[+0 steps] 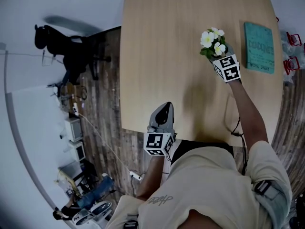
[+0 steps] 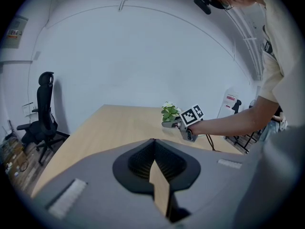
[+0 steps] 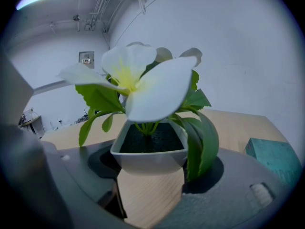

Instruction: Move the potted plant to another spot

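A pale wooden table [image 1: 162,56] stands against a white wall, with dark plank floor and a black office chair [image 1: 57,42] off its left side. The potted plant [image 1: 213,42] is over the table's right part, just beside a teal book [image 1: 259,46]. The right gripper [image 1: 217,56] is clamped on it, one jaw against each side of the pot.

The right gripper view shows what the head view's blooms cover: a white square pot [image 3: 150,159] filled with dark soil [image 3: 152,140]. White flowers [image 3: 143,80] with yellow centres and green leaves [image 3: 202,137] rise from it. That view catches only a corner of the book, while the head view shows the whole cover.

The left gripper [image 1: 163,109] rests at the table's near edge, well apart from the plant. Its jaws are closed together with nothing between them. Its view shows the plant side-on, with the person's forearm [image 2: 233,123] reaching across.
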`<action>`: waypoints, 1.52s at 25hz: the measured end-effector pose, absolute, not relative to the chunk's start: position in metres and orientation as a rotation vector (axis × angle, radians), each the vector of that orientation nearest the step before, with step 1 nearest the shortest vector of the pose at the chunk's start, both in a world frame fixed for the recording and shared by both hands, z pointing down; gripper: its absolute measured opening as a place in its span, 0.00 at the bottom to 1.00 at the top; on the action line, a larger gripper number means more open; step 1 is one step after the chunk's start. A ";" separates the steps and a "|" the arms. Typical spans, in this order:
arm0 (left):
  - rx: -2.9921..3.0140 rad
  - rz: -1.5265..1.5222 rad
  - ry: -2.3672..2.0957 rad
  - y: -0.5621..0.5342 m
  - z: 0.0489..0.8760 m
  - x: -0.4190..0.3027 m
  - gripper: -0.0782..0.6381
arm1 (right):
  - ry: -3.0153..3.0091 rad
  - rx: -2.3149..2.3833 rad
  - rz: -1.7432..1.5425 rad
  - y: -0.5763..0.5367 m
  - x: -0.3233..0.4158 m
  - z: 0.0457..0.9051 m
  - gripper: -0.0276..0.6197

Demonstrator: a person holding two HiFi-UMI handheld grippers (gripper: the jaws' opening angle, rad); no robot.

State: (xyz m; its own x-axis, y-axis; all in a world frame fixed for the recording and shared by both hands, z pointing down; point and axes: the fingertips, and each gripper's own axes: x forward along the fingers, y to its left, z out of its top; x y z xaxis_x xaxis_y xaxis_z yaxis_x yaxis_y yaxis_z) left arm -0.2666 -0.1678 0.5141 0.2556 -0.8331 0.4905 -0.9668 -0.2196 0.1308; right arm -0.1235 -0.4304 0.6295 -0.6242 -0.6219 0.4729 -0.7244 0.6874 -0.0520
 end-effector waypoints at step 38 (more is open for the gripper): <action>2.395 0.362 -1.450 -0.179 0.498 -0.249 0.13 | -2.479 1.301 0.241 -0.287 -0.050 0.514 0.57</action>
